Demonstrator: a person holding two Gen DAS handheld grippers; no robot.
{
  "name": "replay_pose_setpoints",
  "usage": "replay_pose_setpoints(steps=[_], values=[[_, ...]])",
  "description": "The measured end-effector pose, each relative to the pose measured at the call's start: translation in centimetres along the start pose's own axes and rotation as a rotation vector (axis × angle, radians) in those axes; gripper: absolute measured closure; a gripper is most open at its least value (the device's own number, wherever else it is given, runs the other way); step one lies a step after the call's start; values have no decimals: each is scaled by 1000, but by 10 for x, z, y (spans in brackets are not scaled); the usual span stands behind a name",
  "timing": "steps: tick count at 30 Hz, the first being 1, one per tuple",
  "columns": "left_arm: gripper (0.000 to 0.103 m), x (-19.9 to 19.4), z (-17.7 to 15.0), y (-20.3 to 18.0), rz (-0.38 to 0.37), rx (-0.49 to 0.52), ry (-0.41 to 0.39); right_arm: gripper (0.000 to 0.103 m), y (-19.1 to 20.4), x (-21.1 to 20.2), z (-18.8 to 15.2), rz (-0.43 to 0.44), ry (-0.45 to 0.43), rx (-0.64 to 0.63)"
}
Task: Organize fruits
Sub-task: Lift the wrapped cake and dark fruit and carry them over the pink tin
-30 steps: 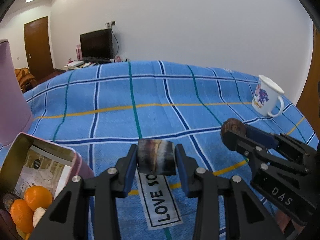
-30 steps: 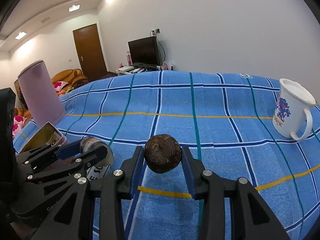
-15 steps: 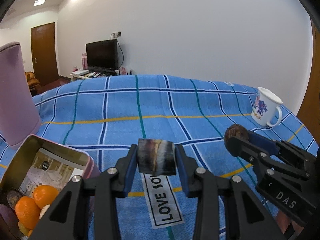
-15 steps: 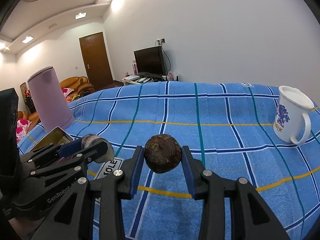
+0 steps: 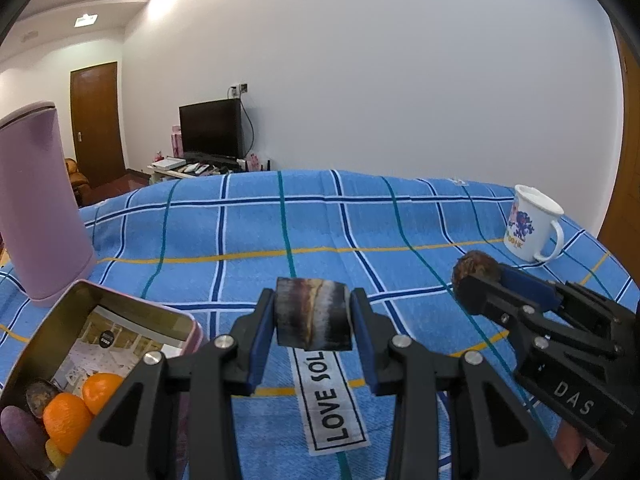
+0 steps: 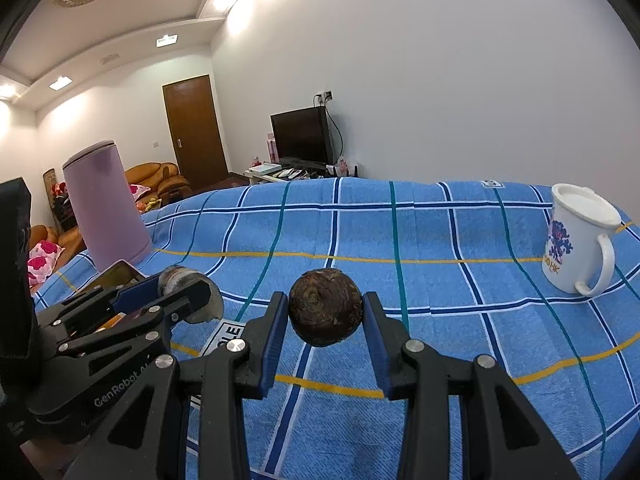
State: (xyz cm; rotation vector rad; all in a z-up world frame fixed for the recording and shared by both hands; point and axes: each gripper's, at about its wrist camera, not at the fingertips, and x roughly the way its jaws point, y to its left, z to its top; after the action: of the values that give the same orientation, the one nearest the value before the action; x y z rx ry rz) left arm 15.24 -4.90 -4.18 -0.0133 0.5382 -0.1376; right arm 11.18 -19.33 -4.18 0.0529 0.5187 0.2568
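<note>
My left gripper (image 5: 313,322) is shut on a dark streaked fruit chunk (image 5: 313,320) and holds it above the blue checked cloth (image 5: 320,232). My right gripper (image 6: 325,314) is shut on a round dark brown fruit (image 6: 325,306), also above the cloth. Each gripper shows in the other's view: the right one (image 5: 476,276) to the right, the left one (image 6: 188,292) to the left. An open pink tin (image 5: 128,312) at the lower left holds oranges (image 5: 66,420) and other fruit.
A tall pink cylinder (image 5: 36,200) stands behind the tin at the left. A white mug (image 6: 576,240) with a blue print stands at the right. A "LOVE SOL" label (image 5: 332,400) lies on the cloth under the left gripper.
Both grippers have risen and tilted up a little with their fruits still held. The tin and the pink cylinder have come further into the left view.
</note>
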Motion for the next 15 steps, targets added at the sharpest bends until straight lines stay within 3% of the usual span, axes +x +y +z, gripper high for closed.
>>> replay_pose_setpoints(steps=[15], values=[[64,-17,-4,-3,31,19,-62,63,6,-10,-1,-10,-51,-43]])
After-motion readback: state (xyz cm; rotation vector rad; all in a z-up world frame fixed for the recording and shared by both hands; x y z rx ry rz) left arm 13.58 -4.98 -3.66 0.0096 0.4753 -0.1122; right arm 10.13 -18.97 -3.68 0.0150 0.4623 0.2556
